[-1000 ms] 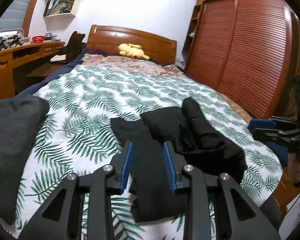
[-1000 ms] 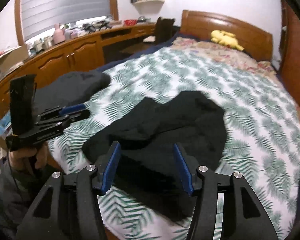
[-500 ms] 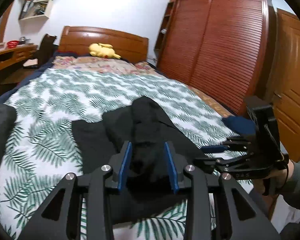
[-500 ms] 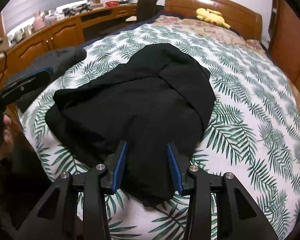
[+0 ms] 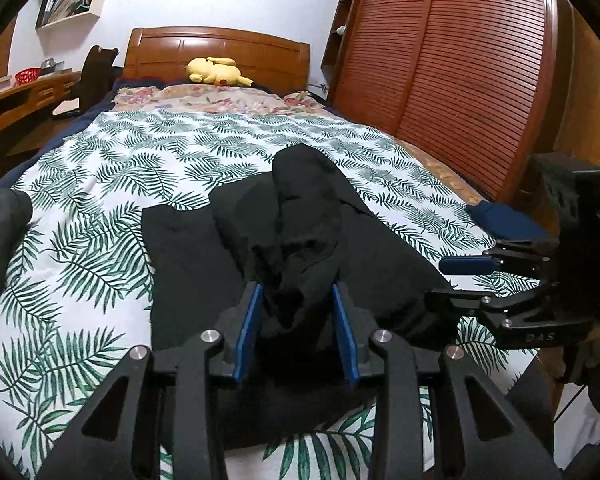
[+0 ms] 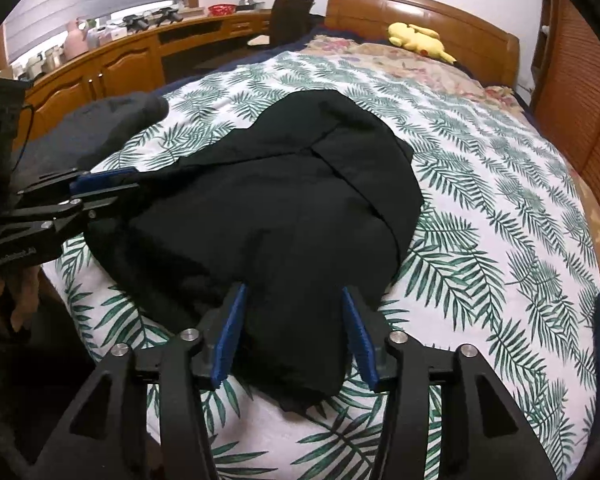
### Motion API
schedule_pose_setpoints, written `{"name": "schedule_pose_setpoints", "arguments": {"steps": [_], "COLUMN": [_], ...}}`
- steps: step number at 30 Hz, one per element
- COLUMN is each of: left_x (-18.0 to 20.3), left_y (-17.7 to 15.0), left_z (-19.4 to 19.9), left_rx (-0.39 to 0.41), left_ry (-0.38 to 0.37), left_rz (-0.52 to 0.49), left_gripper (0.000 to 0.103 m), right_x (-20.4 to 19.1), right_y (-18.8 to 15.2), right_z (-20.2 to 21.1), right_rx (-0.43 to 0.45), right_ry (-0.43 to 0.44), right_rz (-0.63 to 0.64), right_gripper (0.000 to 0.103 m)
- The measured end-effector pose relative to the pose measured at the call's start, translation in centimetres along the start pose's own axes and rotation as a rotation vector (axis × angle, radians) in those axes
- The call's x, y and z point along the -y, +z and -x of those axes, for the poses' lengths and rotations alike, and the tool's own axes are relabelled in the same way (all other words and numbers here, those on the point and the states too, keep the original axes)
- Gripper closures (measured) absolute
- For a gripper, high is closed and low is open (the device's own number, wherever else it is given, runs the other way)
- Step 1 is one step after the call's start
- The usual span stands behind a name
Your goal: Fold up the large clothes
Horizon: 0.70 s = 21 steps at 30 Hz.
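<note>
The black garment [image 6: 284,200] was seen lying rumpled and partly folded at the near end of the leaf-print bed cover [image 6: 480,208], and it was judged soft, limp and light, so its near hem corners looked the places to be taken. A bunched ridge of it was seen between the pads of the left gripper [image 5: 296,316], though a firm pinch could not be confirmed. The right gripper [image 6: 294,332], its jaws just opened wider, was spread over the near edge with nothing pressed.

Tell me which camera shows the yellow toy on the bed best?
The left wrist view: the yellow toy lies near the middle, at the headboard, whole. In the right wrist view the toy is also whole, but off to the upper right and more tilted.
</note>
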<state>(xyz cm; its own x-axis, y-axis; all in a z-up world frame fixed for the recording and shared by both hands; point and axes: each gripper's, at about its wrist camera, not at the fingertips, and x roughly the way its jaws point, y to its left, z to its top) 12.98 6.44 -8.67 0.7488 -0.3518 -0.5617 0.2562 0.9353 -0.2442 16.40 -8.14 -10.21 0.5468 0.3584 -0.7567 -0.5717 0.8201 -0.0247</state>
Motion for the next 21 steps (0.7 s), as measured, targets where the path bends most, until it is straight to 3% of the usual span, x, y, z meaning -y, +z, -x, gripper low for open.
{"name": "schedule_pose_setpoints", "arguments": {"steps": [9, 15, 21], "left_x": [-0.1, 0.3, 0.7], "left_y": [0.1, 0.2, 0.7], "left_z": [-0.8, -0.3, 2.4], "left_rx": [-0.009, -0.001, 0.079], "left_ry": [-0.006, -0.026, 0.013], "left_rz": [0.002, -0.025, -0.045], "left_gripper": [0.069, 0.098, 0.101], "right_x": [-0.1, -0.7, -0.5], "right_y": [-0.1, 0.1, 0.6], "right_z": [1.8, 3.2, 3.7], "right_rx": [0.023, 0.063, 0.086], "right_ry": [-0.046, -0.053, -0.043], "right_rz": [0.022, 0.04, 0.036], "right_gripper": [0.046, 0.044, 0.044]}}
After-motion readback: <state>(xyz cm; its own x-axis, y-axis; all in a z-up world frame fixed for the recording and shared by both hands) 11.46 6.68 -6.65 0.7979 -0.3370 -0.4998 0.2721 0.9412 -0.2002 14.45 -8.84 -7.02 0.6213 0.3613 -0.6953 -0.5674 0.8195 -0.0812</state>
